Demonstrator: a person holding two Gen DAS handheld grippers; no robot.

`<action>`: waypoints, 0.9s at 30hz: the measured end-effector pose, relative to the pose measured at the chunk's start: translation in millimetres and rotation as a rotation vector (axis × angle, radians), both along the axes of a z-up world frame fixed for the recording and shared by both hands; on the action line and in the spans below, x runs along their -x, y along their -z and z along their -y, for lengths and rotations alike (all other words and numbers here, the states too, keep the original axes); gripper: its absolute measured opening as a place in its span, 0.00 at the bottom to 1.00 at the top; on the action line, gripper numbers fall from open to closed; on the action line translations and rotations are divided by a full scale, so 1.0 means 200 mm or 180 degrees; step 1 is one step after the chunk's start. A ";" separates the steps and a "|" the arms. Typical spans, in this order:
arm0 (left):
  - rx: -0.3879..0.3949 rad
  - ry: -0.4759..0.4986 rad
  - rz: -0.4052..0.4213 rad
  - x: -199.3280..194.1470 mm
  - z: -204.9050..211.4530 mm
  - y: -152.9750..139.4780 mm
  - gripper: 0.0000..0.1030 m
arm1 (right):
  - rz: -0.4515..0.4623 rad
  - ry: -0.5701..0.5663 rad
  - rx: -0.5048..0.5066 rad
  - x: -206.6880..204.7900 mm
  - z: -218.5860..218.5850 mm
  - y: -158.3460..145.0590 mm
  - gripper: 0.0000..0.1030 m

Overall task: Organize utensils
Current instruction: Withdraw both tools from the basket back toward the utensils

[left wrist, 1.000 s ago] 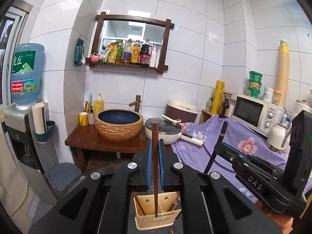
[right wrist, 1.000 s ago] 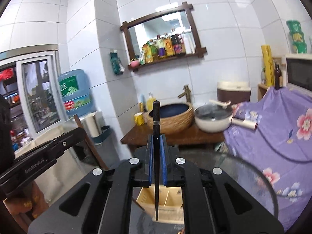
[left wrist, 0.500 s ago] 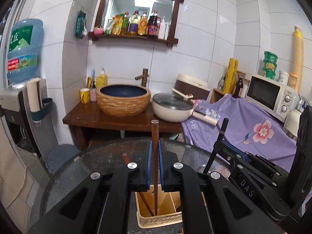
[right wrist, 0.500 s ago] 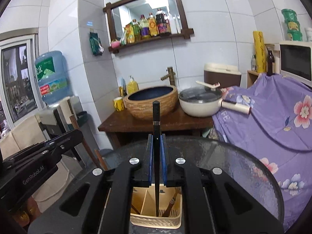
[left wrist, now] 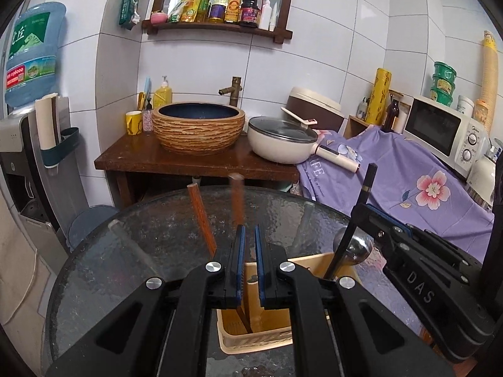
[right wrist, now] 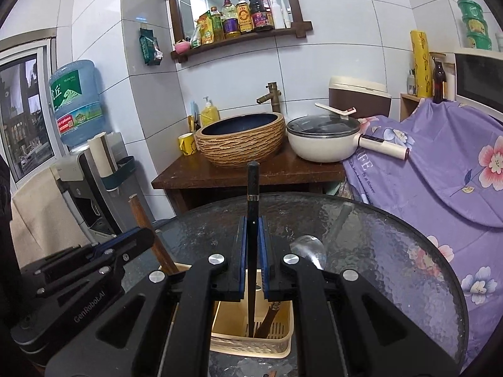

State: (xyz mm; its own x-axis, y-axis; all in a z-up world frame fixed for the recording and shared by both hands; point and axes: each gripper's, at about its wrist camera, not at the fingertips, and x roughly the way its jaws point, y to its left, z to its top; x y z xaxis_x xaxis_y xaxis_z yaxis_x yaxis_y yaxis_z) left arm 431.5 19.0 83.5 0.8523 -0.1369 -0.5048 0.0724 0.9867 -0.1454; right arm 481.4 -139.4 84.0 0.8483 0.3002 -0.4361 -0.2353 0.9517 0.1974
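Two brown chopsticks (left wrist: pixel 201 216) show in your left wrist view, both standing in the beige holder (left wrist: pixel 317 262) on the glass desk (left wrist: pixel 125 251). One looks blurred just ahead of your left gripper (left wrist: pixel 248 264), whose jaws stand narrowly apart with nothing between them, so I judge it just let go. A steel spoon (left wrist: pixel 353 248) leans in the right compartment.

From your right wrist view, your right gripper (right wrist: pixel 251 251) pinches a black chopstick (right wrist: pixel 252 194) upright, its tip down inside the holder's compartment, probably so it drops in straight once released.
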 end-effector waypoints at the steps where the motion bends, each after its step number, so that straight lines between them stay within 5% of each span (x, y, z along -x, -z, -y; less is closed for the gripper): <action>1: 0.0000 0.0000 0.0007 0.00 0.00 0.00 0.06 | -0.0001 -0.0001 0.0003 0.00 0.00 0.00 0.08; 5: 0.0025 0.0049 0.0082 0.03 0.01 -0.03 0.15 | 0.0019 -0.0006 0.0053 -0.01 0.01 0.01 0.11; 9: 0.0044 0.0087 0.0269 0.13 0.01 -0.08 0.47 | 0.0095 0.0020 -0.0016 0.03 0.05 0.00 0.48; 13: -0.0007 0.0098 0.0391 0.28 0.01 -0.10 0.59 | 0.0203 0.0038 0.0046 0.12 0.08 -0.02 0.48; 15: -0.0046 0.0069 0.0388 0.36 0.00 -0.09 0.75 | 0.0213 0.0054 0.0102 0.20 0.10 -0.02 0.48; 19: -0.0172 0.0067 0.0226 0.51 -0.02 0.04 0.76 | 0.0174 0.0066 0.0292 0.39 0.12 0.04 0.50; 23: -0.0380 0.0009 -0.0133 0.61 -0.04 0.27 0.75 | -0.0217 -0.0011 0.0437 0.51 0.14 0.23 0.50; 27: -0.0375 0.0064 -0.0548 0.68 -0.08 0.50 0.62 | -0.0607 -0.0065 0.0567 0.58 0.12 0.46 0.50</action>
State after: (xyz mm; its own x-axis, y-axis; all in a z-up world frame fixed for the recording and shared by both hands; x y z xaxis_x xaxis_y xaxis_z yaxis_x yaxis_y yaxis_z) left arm 295.4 34.2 -15.8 0.7498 -0.0844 -0.6562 0.0762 0.9962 -0.0411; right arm 365.1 -163.4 -7.9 0.7402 0.2205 -0.6352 -0.2292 0.9709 0.0699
